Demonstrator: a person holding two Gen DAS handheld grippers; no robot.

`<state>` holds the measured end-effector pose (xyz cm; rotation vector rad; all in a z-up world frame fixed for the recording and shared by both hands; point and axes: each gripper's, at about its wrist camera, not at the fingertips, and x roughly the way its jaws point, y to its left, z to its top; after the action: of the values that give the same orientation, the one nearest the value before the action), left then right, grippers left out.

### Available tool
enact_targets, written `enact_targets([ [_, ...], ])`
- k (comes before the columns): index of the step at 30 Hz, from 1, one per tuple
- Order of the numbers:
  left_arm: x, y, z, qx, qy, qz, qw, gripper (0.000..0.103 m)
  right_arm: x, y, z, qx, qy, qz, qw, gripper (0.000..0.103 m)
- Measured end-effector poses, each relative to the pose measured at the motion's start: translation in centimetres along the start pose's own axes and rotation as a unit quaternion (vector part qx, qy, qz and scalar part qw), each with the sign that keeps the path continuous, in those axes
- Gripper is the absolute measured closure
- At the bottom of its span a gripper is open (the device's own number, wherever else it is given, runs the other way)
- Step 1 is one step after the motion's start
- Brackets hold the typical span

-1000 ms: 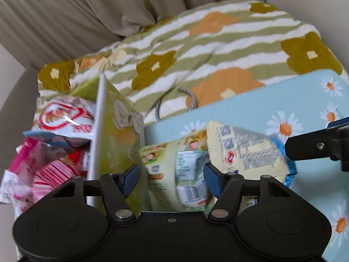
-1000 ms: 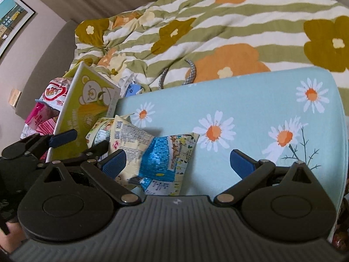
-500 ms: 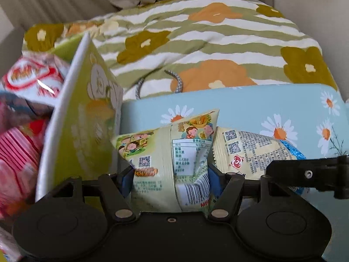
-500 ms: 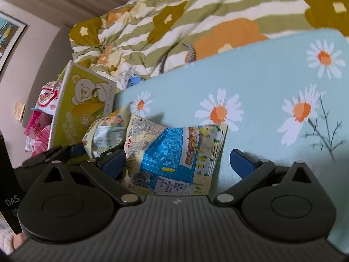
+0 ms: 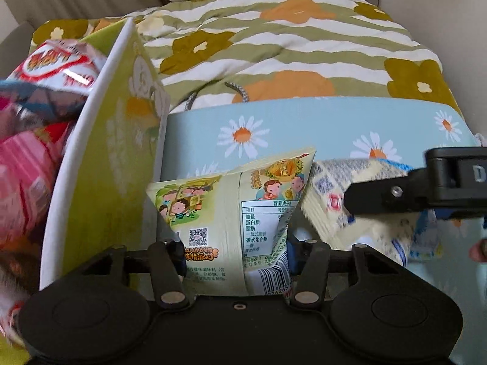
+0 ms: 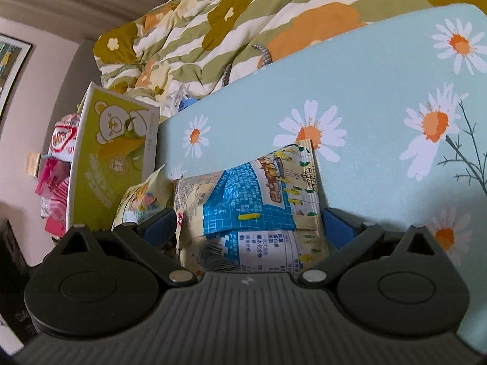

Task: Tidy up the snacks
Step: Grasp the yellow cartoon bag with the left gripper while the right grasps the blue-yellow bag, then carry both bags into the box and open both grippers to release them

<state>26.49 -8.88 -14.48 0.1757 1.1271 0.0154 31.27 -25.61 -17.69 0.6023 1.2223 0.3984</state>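
Two grippers are working side by side over a pale blue daisy-print board [image 6: 380,70] that is lying on a green-striped floral quilt [image 5: 304,39]. The left gripper [image 5: 236,251] has just been closing and its blue pads are now pinching the waist of a pale green snack packet [image 5: 231,213], crumpling the wrapper between them; that packet is standing at the board's left edge, just beside a tall yellow-green bear box [image 6: 112,158]. The right gripper [image 6: 248,228] is standing with its jaws wide around a blue-and-cream snack packet [image 6: 252,203], which is lying just right of the green one; whether its pads are pressing the wrapper cannot be told. Left of the box, red and pink snack bags [image 5: 33,127] are piling up. The board is lying bare to the right and beyond the two packets, while the box is walling in the left side closely.
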Motion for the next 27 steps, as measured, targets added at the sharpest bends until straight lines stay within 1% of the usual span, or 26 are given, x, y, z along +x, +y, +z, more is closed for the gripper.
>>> enact_targets([
  [2, -0.1, 0.1, -0.4, -0.005, 0.001, 0.001, 1.0000, 0.046, 0.0, 0.4, -0.1, -0.018, 0.001, -0.008, 1.000, 0.000],
  [5, -0.4, 0.2, -0.8, -0.010, 0.000, 0.003, 0.9999, 0.046, 0.0, 0.5, -0.4, -0.036, 0.003, -0.009, 0.999, 0.000],
  [7, -0.8, 0.2, -1.0, -0.013, -0.005, 0.002, 0.9999, 0.046, 0.0, 0.5, -0.6, -0.040, 0.004, -0.005, 0.999, 0.009],
  [10, -1.7, 0.0, -1.2, -0.014, -0.017, 0.000, 0.9997, 0.046, -0.5, 0.6, -0.8, -0.046, -0.001, 0.002, 0.999, 0.014],
  [13, -3.1, -0.2, -1.3, -0.017, -0.033, -0.007, 0.9993, 0.046, -1.5, 0.6, -1.2, -0.052, -0.015, -0.006, 0.999, 0.016],
  [20, -8.5, 0.3, -1.7, -0.033, -0.093, -0.023, 0.9948, 0.046, -5.6, 1.6, -1.6, -0.065, -0.064, -0.015, 0.996, 0.016],
  [23, -11.5, 1.2, -2.1, -0.045, -0.123, -0.029, 0.9910, 0.046, -7.8, 2.9, -1.8, -0.081, -0.088, -0.017, 0.993, 0.016],
  [27, -15.5, 3.2, -2.9, -0.063, -0.165, -0.036, 0.9836, 0.046, -10.5, 5.8, -2.2, -0.111, -0.123, -0.009, 0.986, 0.016],
])
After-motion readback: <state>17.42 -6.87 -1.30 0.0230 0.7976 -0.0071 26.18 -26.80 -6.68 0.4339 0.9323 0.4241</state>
